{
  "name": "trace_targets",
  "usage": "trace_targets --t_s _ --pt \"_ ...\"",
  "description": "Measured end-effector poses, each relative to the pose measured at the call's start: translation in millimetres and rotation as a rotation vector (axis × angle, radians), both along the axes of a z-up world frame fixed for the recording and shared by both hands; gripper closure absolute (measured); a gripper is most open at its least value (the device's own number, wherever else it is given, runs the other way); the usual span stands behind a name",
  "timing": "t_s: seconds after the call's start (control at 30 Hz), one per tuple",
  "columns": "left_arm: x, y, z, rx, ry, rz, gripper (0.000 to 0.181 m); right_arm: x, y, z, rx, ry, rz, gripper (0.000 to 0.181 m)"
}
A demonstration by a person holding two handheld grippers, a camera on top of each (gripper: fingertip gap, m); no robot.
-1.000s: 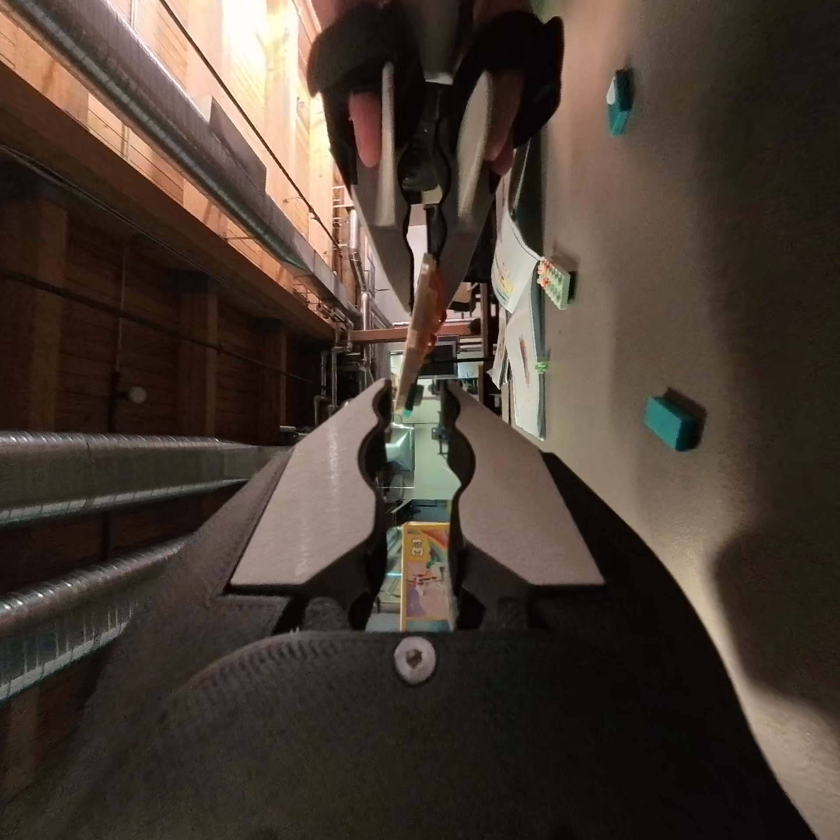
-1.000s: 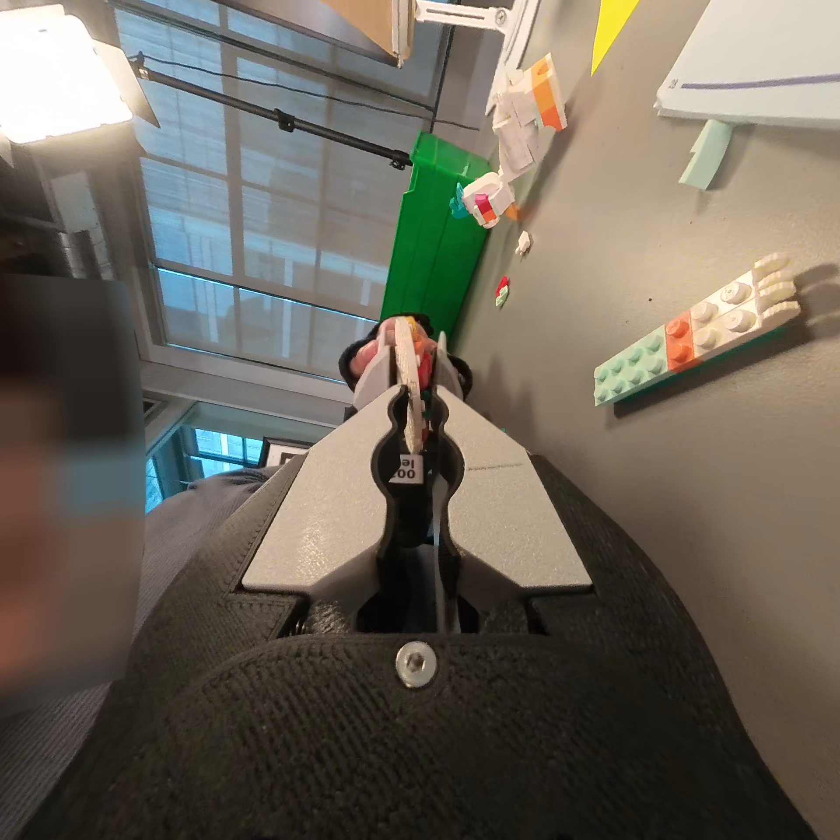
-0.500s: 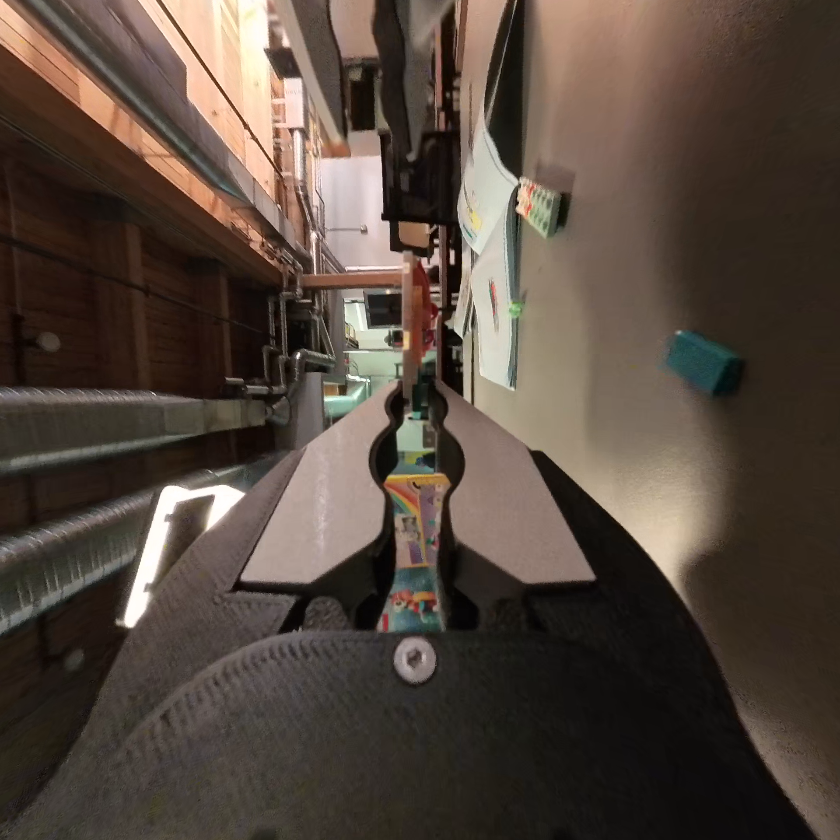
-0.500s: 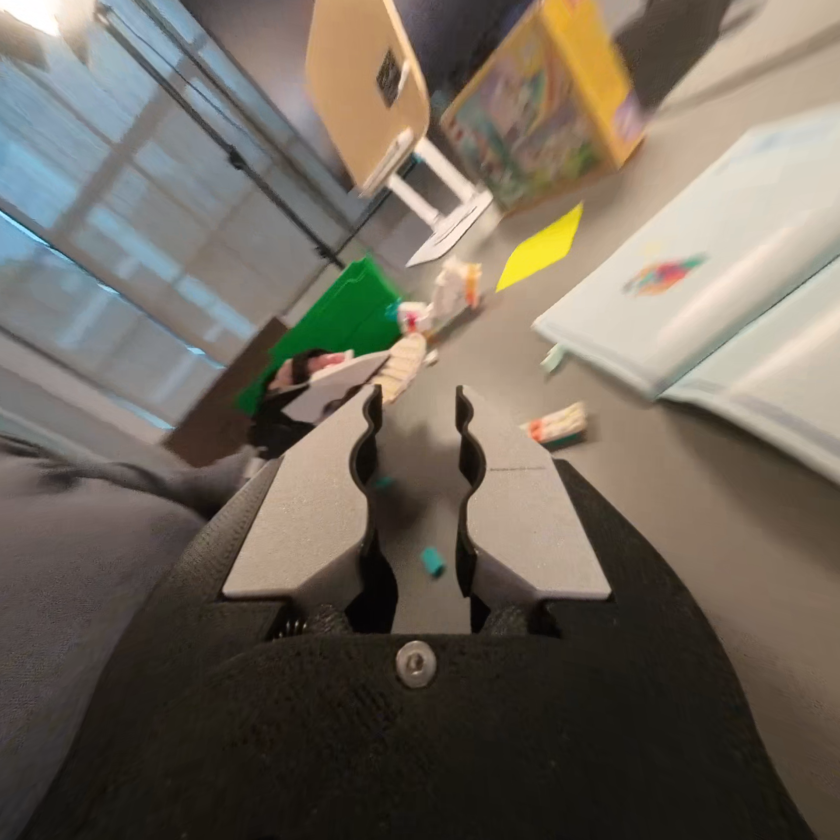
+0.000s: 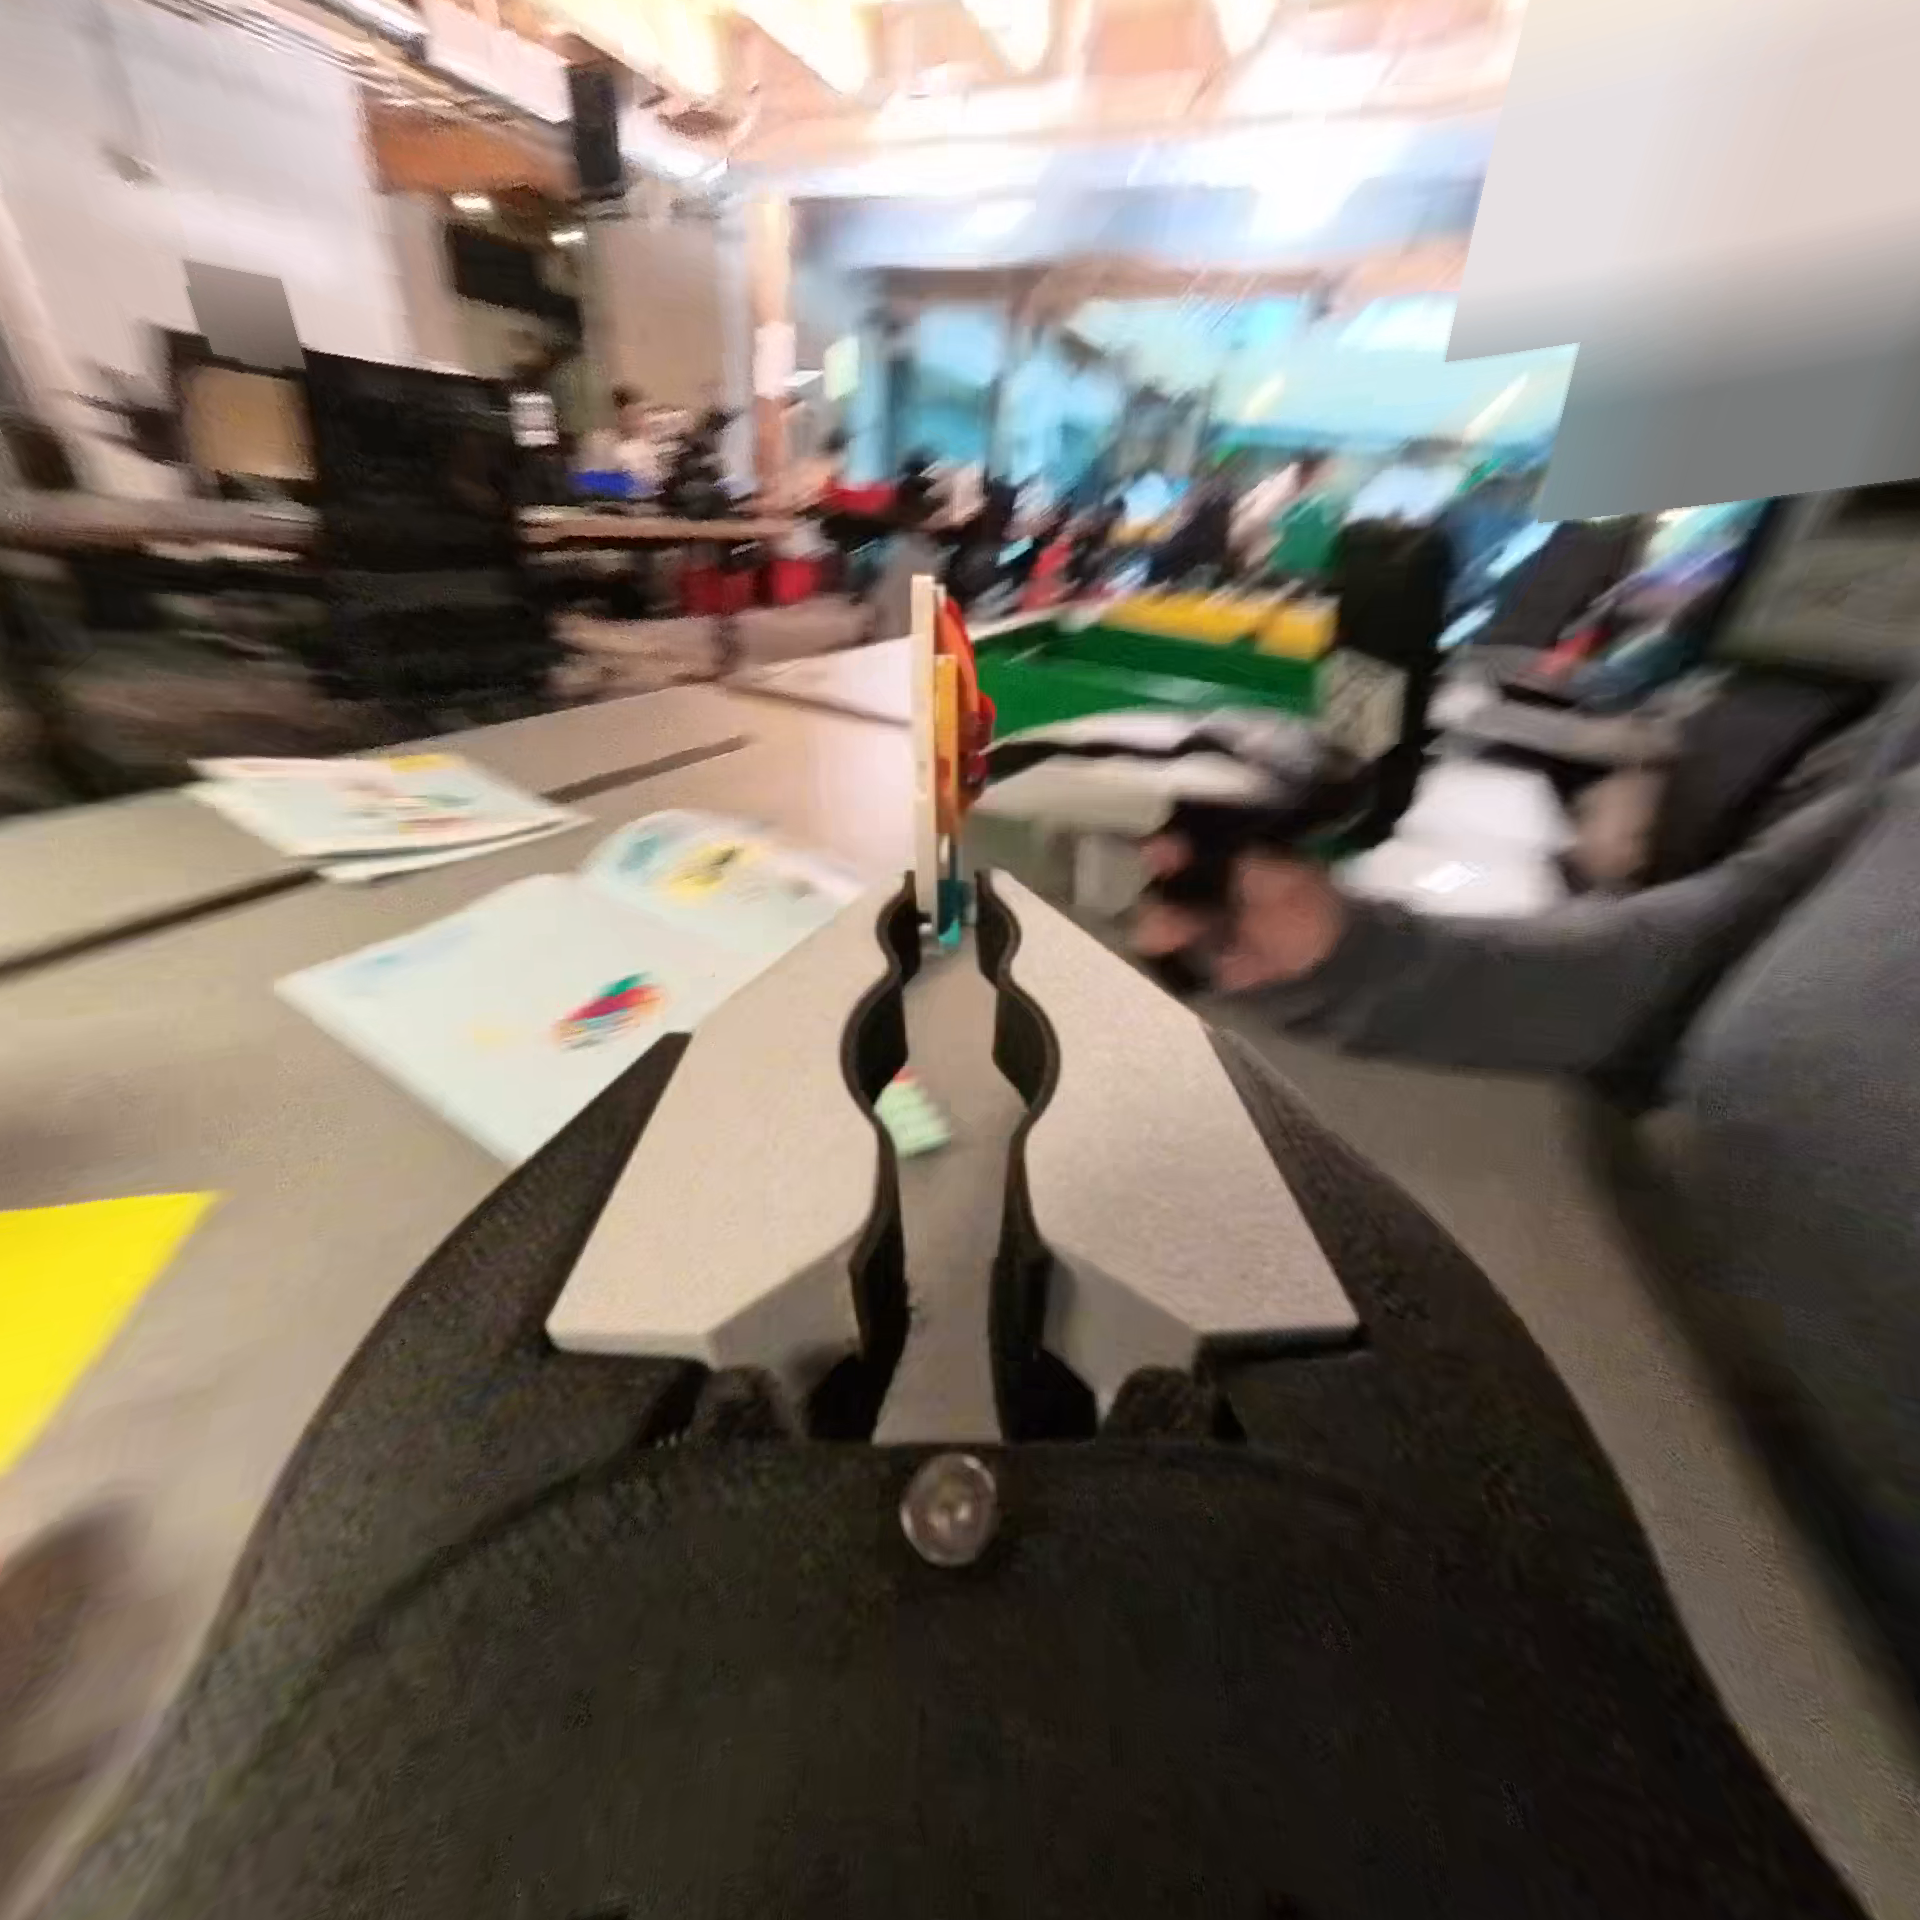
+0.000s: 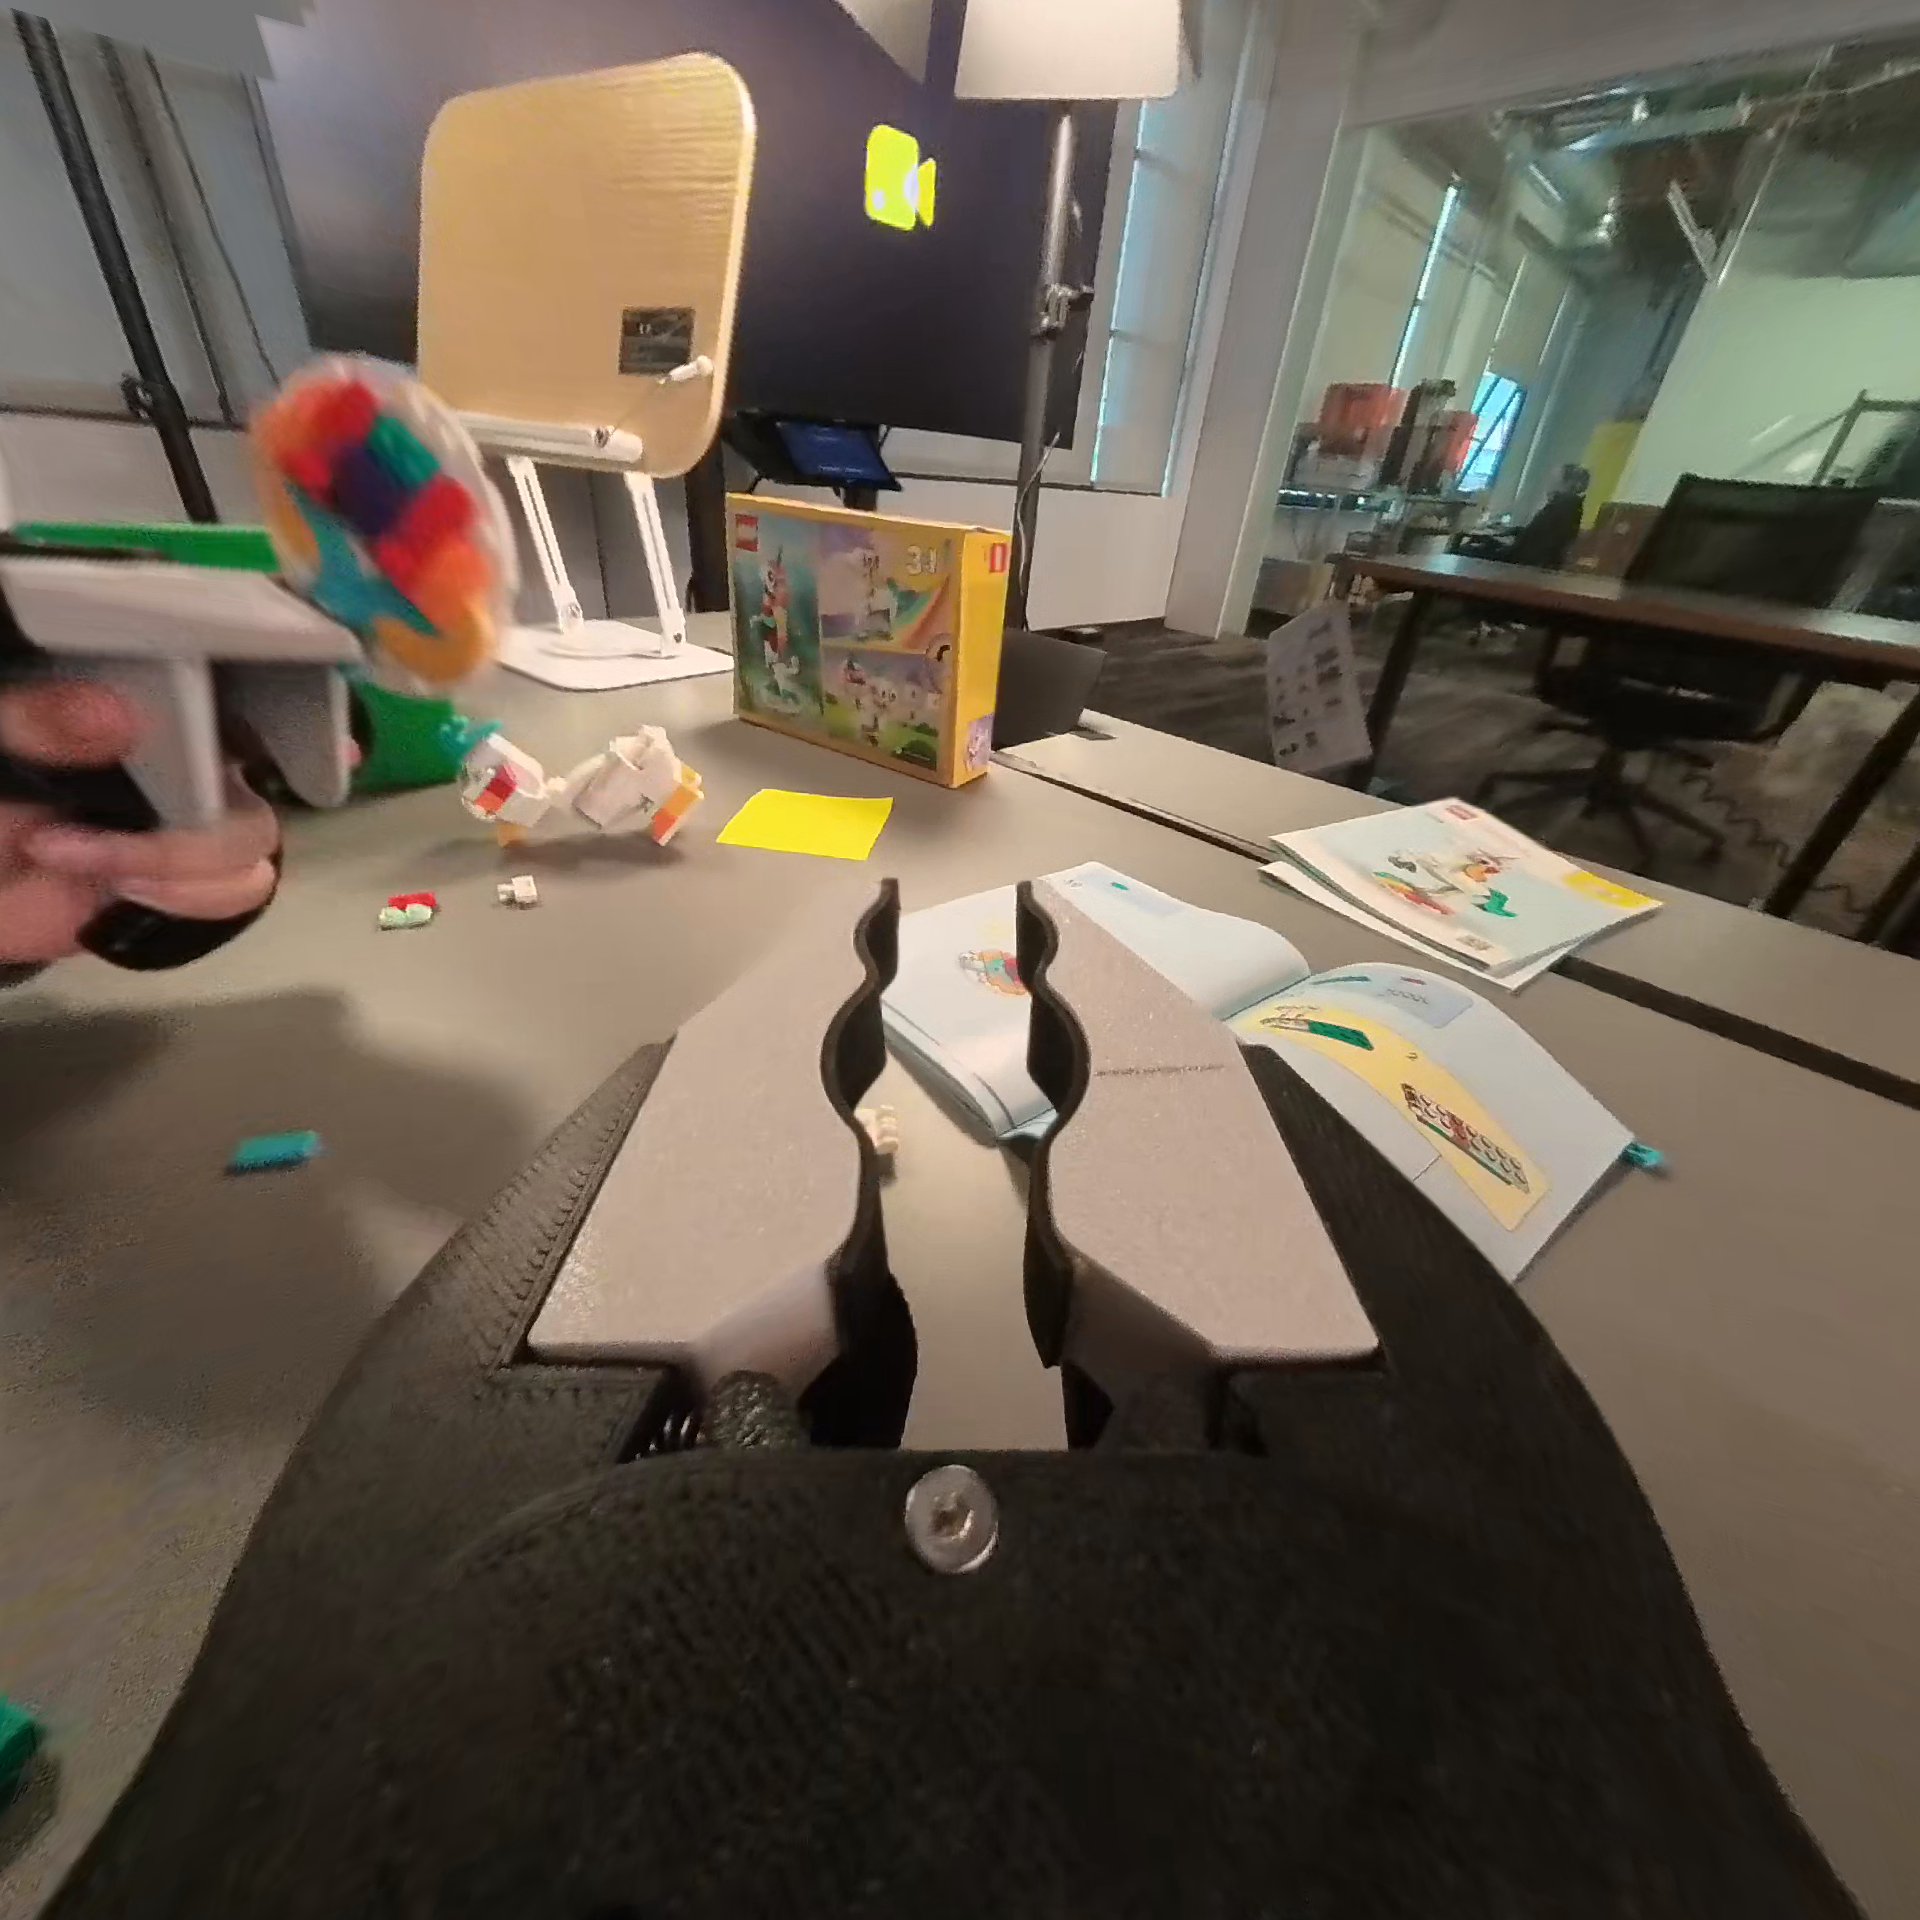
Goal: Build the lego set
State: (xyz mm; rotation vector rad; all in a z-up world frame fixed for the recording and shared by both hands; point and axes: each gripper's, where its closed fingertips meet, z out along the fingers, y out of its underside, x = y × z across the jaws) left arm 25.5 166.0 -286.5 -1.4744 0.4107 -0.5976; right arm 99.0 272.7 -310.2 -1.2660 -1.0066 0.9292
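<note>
Left gripper [image 5: 943, 906]: we see its jaws nearly closed, pinching the lower edge of the fan-shaped lego piece [image 5: 948, 727], which stands upright and edge-on between the fingertips. This view is badly blurred.
Same piece from the right wrist view: the fan-shaped lego piece [image 6: 379, 520] shows its face there, a rounded plate covered in red, orange, purple, green and teal bricks, held up above the grey table [image 6: 623, 997], left of the open booklet [image 6: 1247, 1039].
Right gripper [image 6: 951, 904]: we find its jaws parted by a narrow gap with nothing between them, hovering over the near edge of the open booklet.
White lego animal [image 6: 582, 784]: lying on its side on the table, beyond and left of the open booklet.
Yellow paper [image 6: 805, 823]: flat on the table, just beyond the open booklet and right of the animal.
Lego box [image 6: 862, 634]: standing upright, beyond the yellow paper.
Loose bricks: a teal brick [image 6: 272, 1148] lies well left of the open booklet; a small white piece [image 6: 878, 1127] sits just beside the booklet's near left corner.
Closed booklets [image 6: 1455, 899]: stacked, right of and beyond the open booklet.
</note>
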Motion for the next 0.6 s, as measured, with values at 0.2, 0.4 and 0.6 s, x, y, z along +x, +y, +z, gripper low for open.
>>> trace_targets --t_s 0.2,0.4,0.6 --pt "-5.1 -6.7 6.5 -0.107 -0.322 -0.194 0.173 -4.9 -4.1 -4.1 0.030 -0.034 0.012 0.162" --pt "-2.0 -3.4 -13.6 -0.208 -0.219 -0.196 0.173 -21.5 -49.5 8.0 -0.074 0.003 0.332 0.157" --pt "17.0 -6.6 -54.1 -0.312 0.117 -0.204 0.173 -46.6 -100.2 18.5 -0.172 -0.247 0.686 0.147"
